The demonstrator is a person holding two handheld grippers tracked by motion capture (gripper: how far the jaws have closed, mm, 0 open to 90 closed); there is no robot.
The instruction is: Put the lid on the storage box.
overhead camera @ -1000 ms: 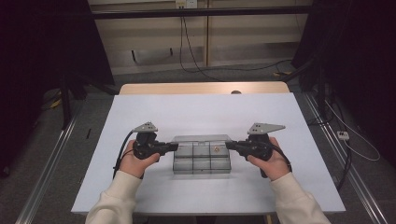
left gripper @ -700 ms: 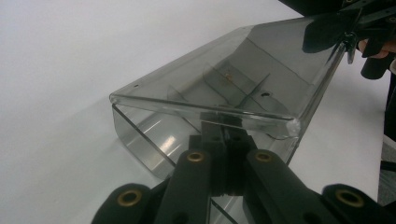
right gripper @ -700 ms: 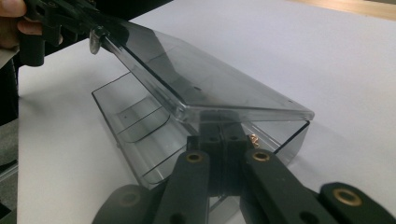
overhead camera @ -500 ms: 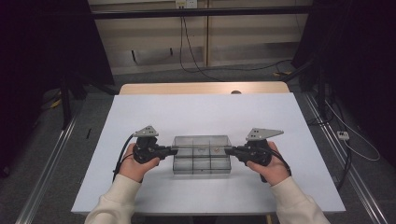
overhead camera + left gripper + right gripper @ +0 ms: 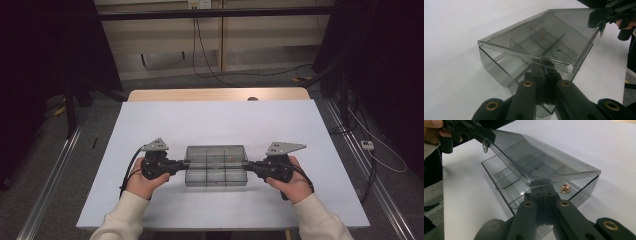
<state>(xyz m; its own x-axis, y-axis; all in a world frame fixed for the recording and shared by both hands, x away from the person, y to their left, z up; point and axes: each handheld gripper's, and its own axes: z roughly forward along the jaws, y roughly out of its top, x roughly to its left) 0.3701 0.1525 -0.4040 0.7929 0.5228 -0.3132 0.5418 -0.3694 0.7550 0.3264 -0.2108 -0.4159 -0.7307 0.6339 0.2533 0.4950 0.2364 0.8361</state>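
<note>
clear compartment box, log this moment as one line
clear compartment box | lid partly raised | left claw shut on lid | right claw shut on lid

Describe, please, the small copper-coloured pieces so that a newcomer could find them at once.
On the white table, near its front edge, sits a smoky clear compartment box with its lid lifted. The copper-coloured pieces lie in a back compartment towards the right gripper, the one shiny warm spot among grey dividers.

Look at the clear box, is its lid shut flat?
No: in the left gripper view the lid slants up off the box, leaving a gap along one side.
</note>
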